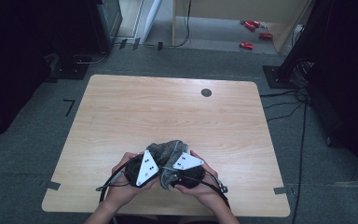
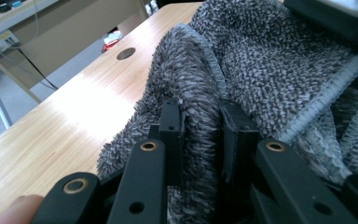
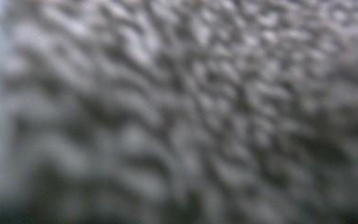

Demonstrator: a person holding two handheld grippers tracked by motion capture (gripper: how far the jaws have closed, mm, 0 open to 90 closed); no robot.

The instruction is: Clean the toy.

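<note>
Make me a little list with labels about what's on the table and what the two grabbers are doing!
thing in hand: a fuzzy grey towel, bunched up
where: near edge of the wooden table
left gripper: jaws pinch a fold of the towel
right gripper: pressed close against the towel; its jaws are hidden
hands: one on each gripper, close together
also on table: a small dark round spot near the far edge

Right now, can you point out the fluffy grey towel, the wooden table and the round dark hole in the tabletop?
Grey towel [image 2: 261, 60]: left gripper view, on its shaggy pile.
Wooden table [image 1: 135, 116]: high view, on bare tabletop.
Round hole [image 1: 206, 92]: high view, on its dark centre.
</note>
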